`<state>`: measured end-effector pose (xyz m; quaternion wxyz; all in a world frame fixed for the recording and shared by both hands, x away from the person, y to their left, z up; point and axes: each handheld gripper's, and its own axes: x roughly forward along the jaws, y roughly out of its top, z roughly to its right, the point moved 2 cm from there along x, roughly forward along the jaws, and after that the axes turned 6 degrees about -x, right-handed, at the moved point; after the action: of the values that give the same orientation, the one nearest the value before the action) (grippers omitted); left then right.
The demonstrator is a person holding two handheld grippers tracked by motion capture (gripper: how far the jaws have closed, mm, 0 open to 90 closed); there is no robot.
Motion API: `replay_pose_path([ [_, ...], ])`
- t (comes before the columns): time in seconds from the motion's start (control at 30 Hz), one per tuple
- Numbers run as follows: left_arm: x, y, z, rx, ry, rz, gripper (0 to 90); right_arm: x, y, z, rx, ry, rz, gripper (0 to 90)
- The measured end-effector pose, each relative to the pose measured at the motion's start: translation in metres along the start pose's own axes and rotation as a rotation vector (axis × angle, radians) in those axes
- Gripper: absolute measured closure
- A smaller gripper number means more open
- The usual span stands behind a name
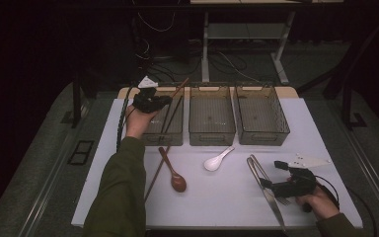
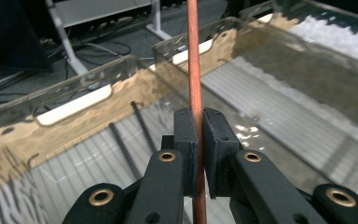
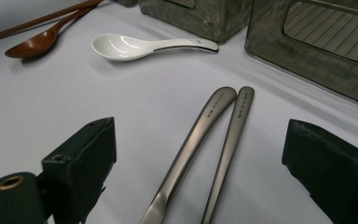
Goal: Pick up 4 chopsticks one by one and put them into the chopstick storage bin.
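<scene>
Nearest the high camera, my sleeved left forearm reaches forward and my left tool (image 1: 150,98) hangs over the left bin (image 1: 148,136) of three clear bins at the far edge of the table (image 1: 325,128). A brown chopstick (image 1: 179,94) rises from it, tilted to the right. On the table lie a second chopstick (image 1: 155,174), a wooden spoon (image 1: 173,174) and a white spoon (image 1: 217,160). My right tool (image 1: 270,174) rests low beside the steel fork (image 1: 275,193) and knife (image 1: 266,192).

Left gripper view: the jaws are clamped on the chopstick (image 2: 196,70) above the bin floor (image 2: 74,186), where two black chopsticks (image 2: 135,135) lie.

Right gripper view: the jaws stand wide apart, holding nothing, either side of the two steel handles (image 3: 214,126); the white spoon (image 3: 130,46) lies beyond.

Risk, in my judgement: the grip is narrow on a round stick, so it may pivot. Released while tilted, it could catch the bin wall and land outside. The paired steel handles touch, so closing on one may drag the other.
</scene>
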<state>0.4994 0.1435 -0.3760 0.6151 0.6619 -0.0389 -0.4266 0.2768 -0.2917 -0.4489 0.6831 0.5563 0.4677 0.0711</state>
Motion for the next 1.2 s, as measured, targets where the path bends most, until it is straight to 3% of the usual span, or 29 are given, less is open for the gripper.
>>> replay_pose_path([
  [0.23,0.006,-0.008,-0.009,-0.048,0.022,-0.042,82.8,0.000,0.000,0.000,0.000,0.000,-0.001,9.8],
  [0.33,0.007,-0.010,-0.010,-0.063,0.039,-0.035,68.1,0.000,0.000,0.000,-0.001,0.001,-0.002,9.8],
  [0.57,0.005,-0.009,-0.007,-0.054,0.033,-0.039,59.8,0.000,0.000,0.000,0.000,0.000,-0.002,9.8],
  [0.9,-0.007,-0.006,0.010,-0.067,-0.011,-0.056,49.0,0.001,0.000,0.000,0.001,-0.001,-0.004,9.8],
  [1.2,-0.024,-0.018,0.027,-0.071,-0.043,-0.063,41.7,0.001,0.000,-0.001,0.000,-0.001,-0.005,9.8],
])
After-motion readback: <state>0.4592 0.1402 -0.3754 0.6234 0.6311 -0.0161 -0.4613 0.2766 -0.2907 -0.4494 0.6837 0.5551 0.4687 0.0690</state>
